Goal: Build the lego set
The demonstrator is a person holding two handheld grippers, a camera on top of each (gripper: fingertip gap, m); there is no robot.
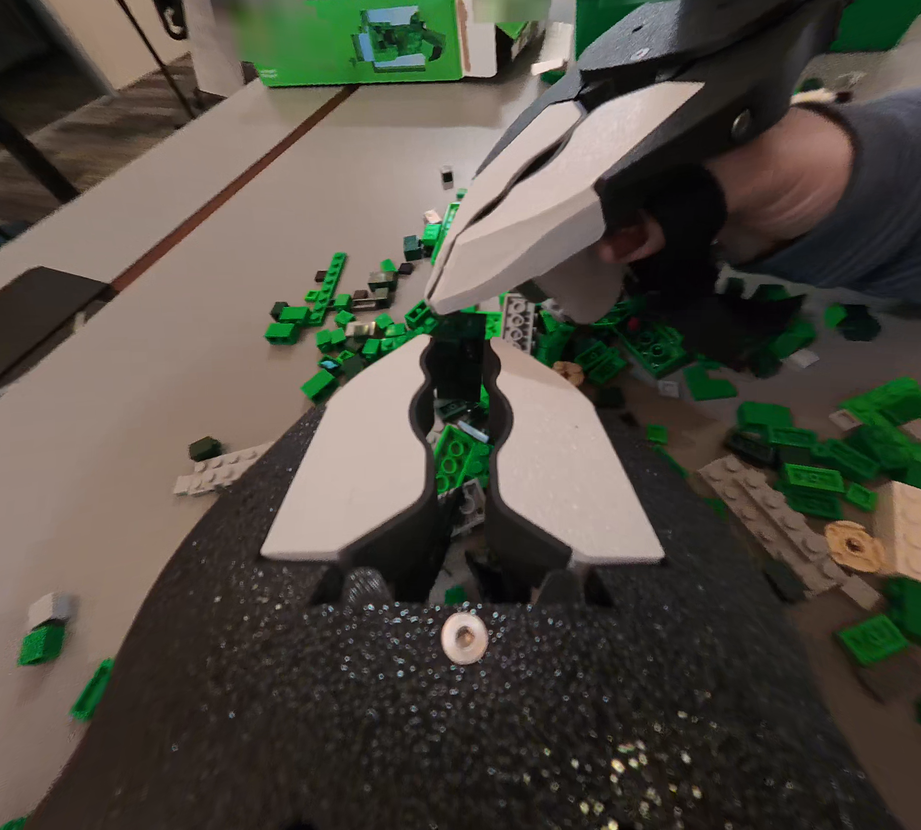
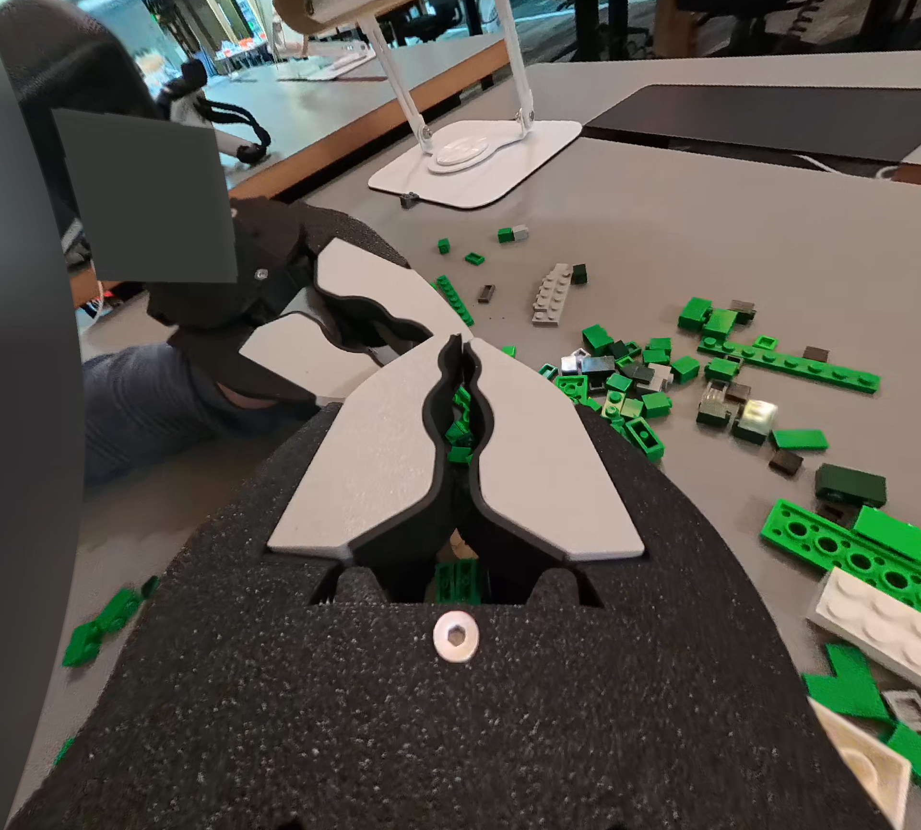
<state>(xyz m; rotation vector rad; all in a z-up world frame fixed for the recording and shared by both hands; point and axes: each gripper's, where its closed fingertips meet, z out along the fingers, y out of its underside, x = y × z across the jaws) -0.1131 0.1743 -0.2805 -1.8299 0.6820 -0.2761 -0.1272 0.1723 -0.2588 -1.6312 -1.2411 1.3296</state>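
While the left gripper (image 1: 458,348) clamps a dark piece (image 1: 457,357) upright, long axis at twelve o'clock, the right gripper (image 1: 436,303) noses in from two o'clock. Its jaws look together; whether they pinch anything, I can't tell. Loose bricks (image 1: 349,323) lie beyond.

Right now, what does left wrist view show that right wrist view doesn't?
Left only: the green set box at the table's far side, and the dark piece held between the left gripper tips. Right only: the white stand holding a booklet. Shared: the table, the long green plate, and the right gripper, nearly shut.
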